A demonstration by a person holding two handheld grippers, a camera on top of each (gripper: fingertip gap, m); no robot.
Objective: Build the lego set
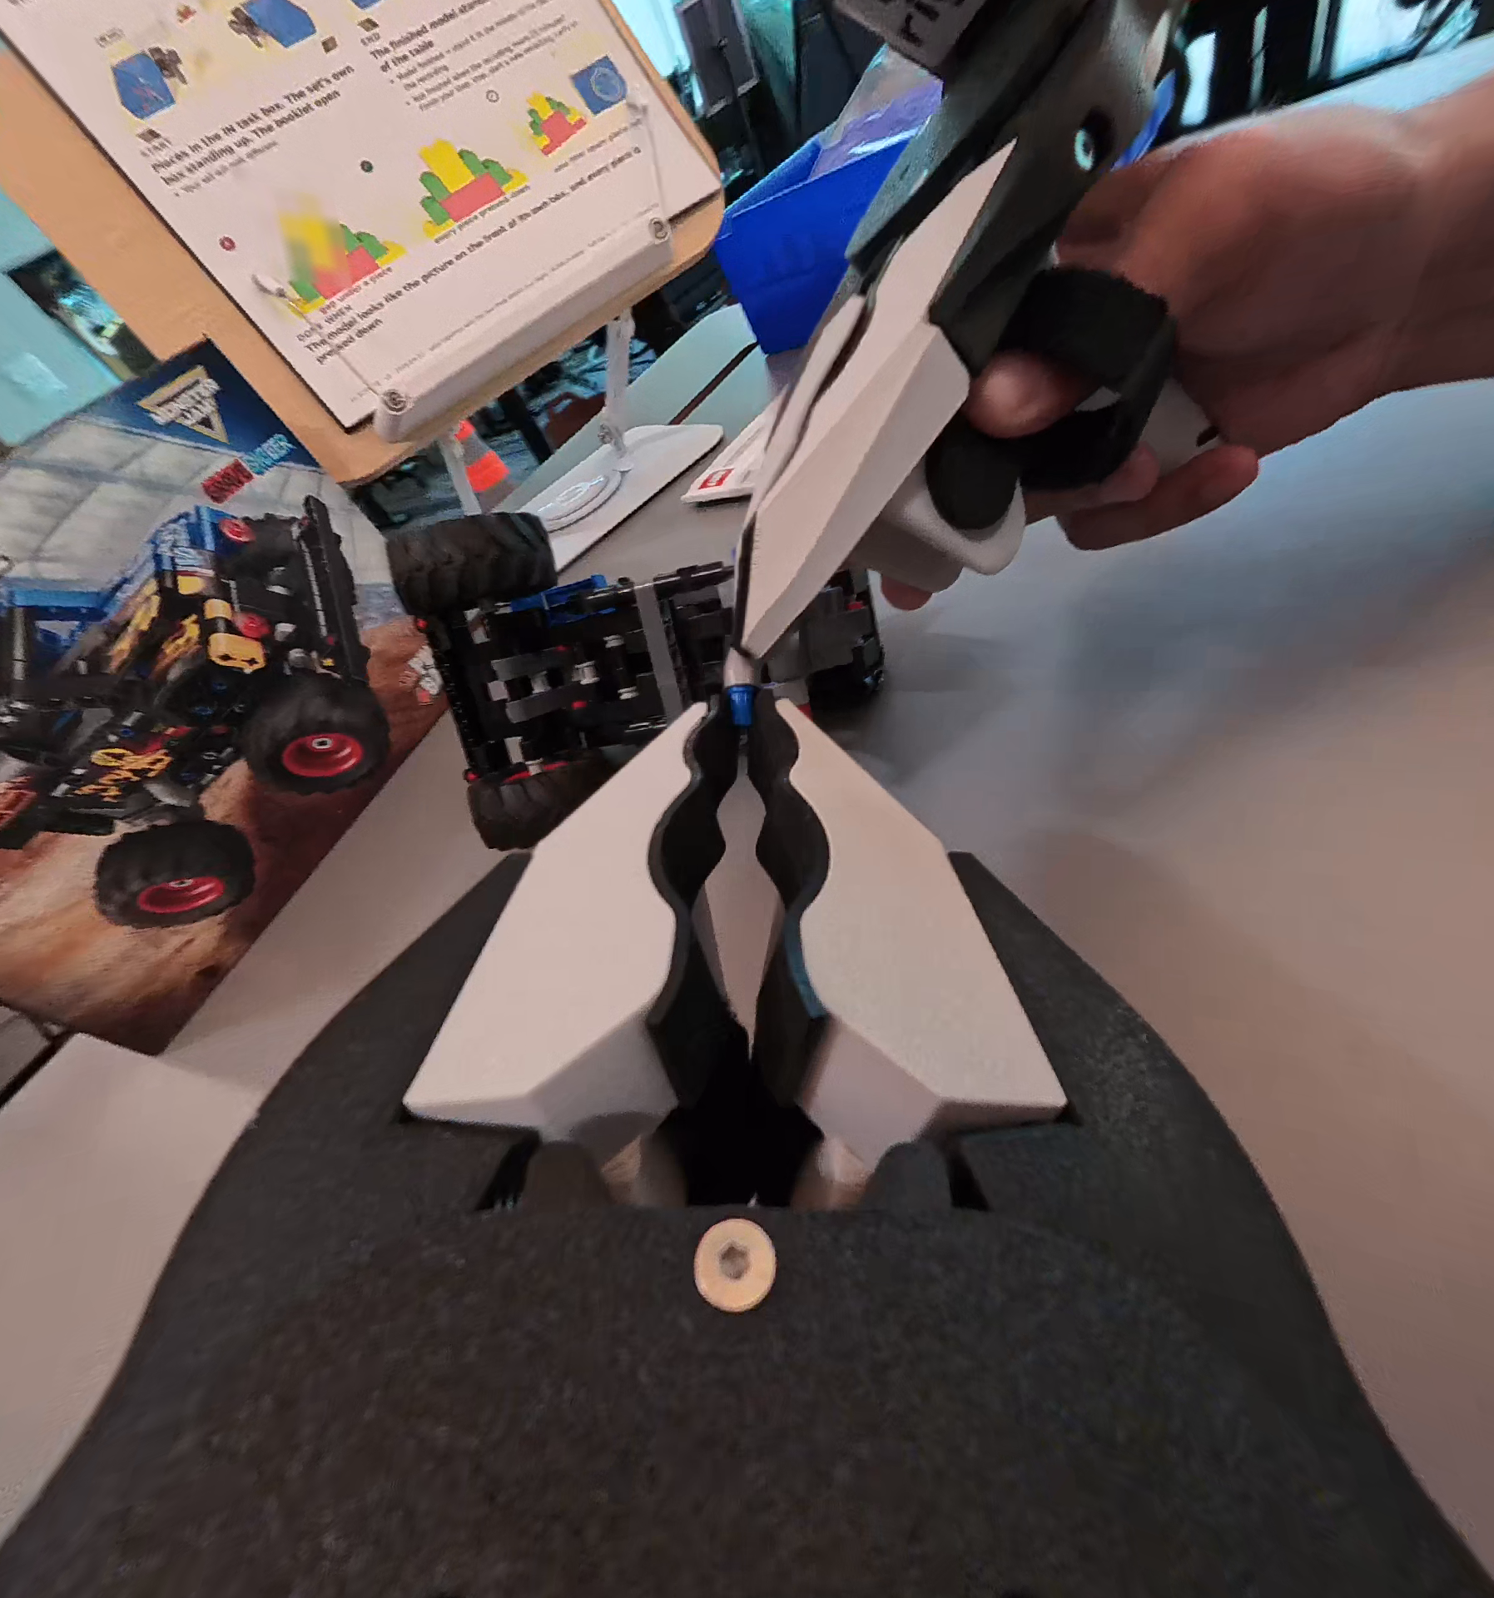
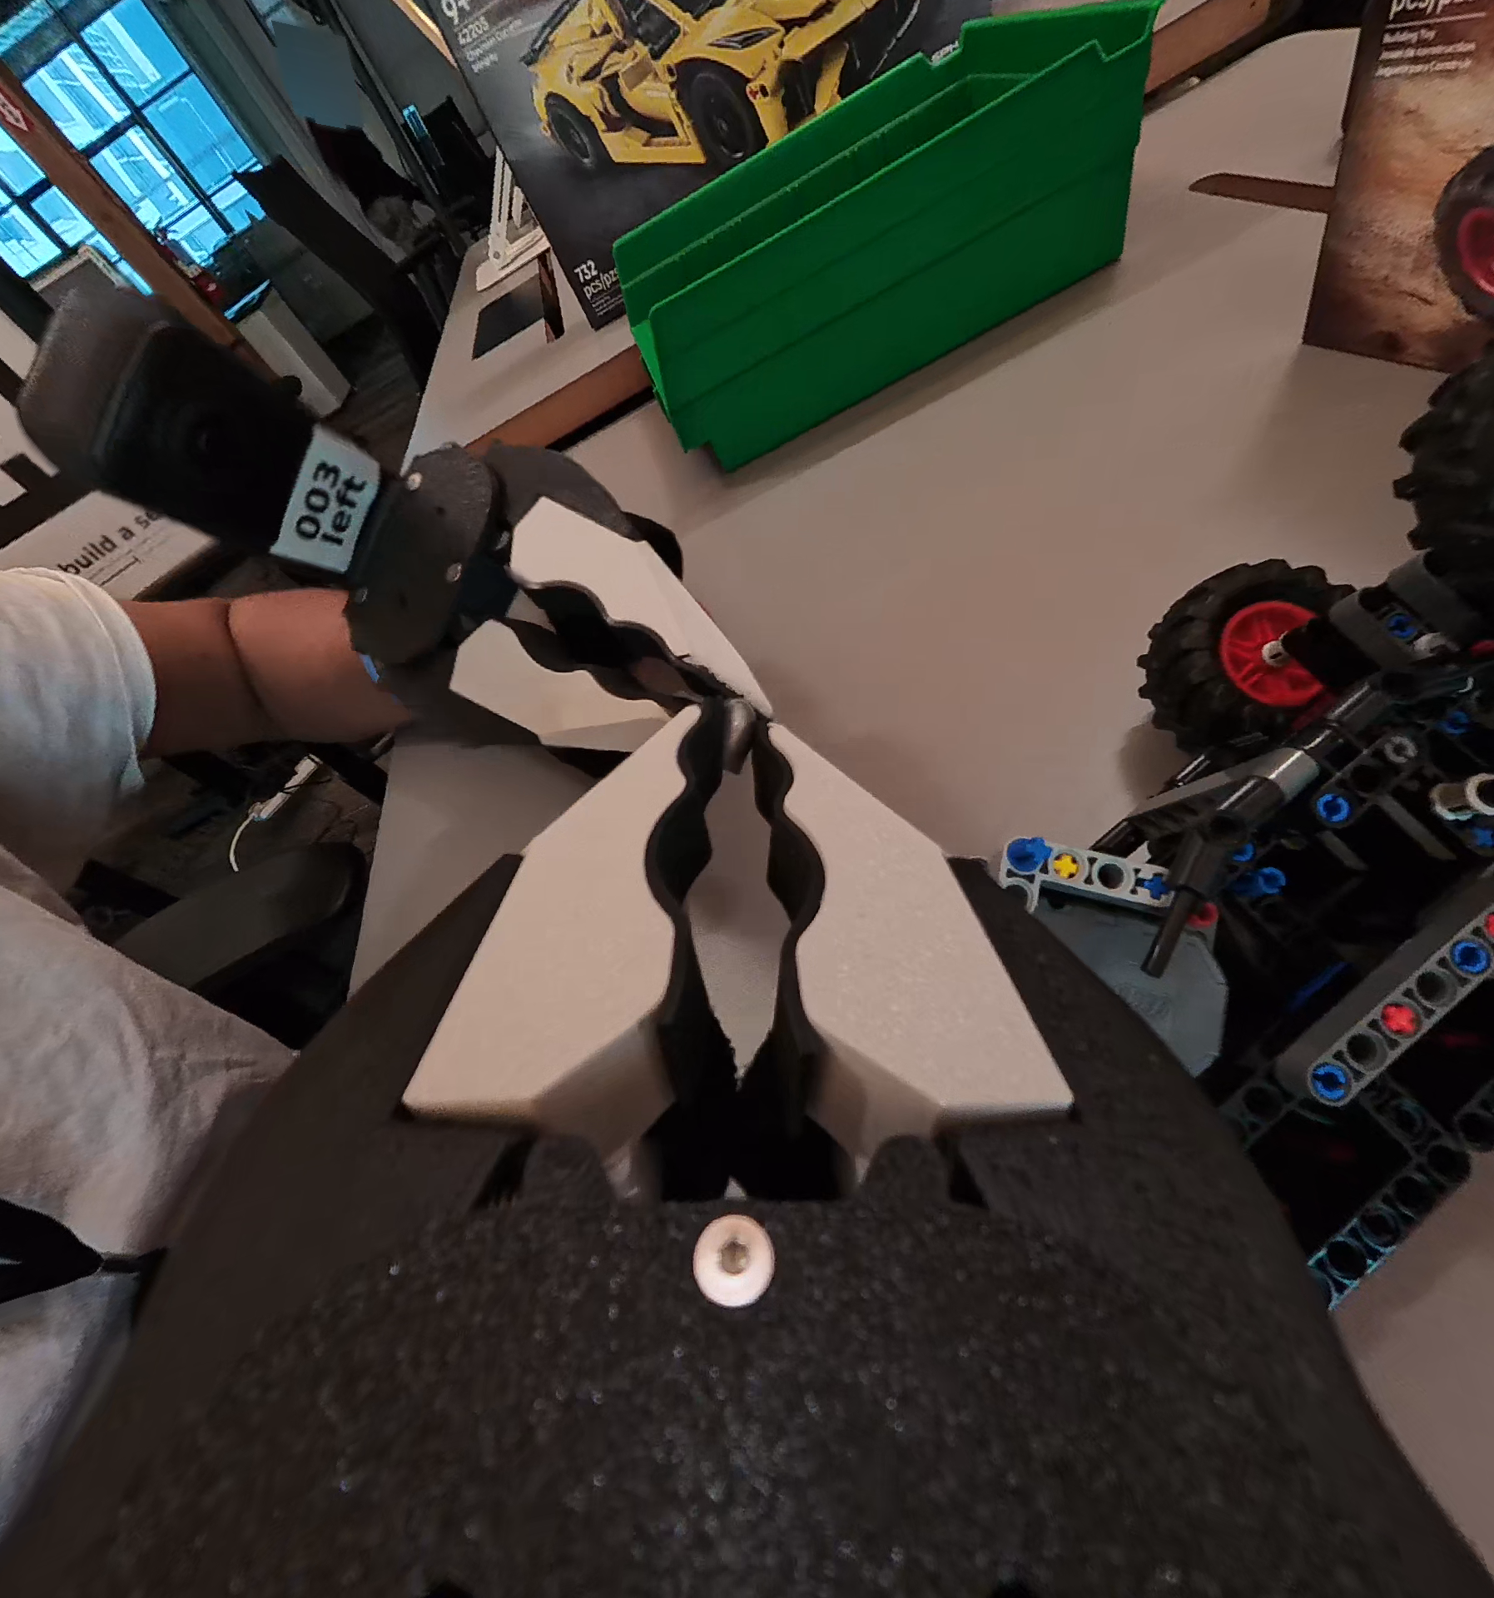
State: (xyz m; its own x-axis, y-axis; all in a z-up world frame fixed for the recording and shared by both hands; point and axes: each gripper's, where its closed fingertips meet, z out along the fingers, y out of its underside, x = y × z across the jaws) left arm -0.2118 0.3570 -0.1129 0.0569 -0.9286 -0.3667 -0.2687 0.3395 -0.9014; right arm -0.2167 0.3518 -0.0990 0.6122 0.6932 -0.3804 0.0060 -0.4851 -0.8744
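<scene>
My left gripper [image 1: 739, 711] is shut on a small blue pin [image 1: 736, 702] just above the table. My right gripper [image 1: 745, 659] comes down from the upper right, held by a hand [image 1: 1296, 329], and its tips meet the pin's top, shut on a small grey piece [image 1: 740, 671]. In the right wrist view my right gripper [image 2: 730, 726] pinches that grey piece [image 2: 736, 737], and the left gripper [image 2: 708, 692] reaches in from the left, tip to tip with it. A partly built black and blue toy truck [image 1: 605, 674] lies on its side just behind the tips; it also shows in the right wrist view [image 2: 1366, 865].
The truck's box [image 1: 146, 692] lies at the left, and an instruction board [image 1: 397, 190] on a white stand is behind it. A blue bin [image 1: 804, 233] is at the back. A green bin [image 2: 881, 251] and a yellow-car box [image 2: 683, 95] stand on the grey table [image 2: 942, 562]. My left and right fingertips are right by each other.
</scene>
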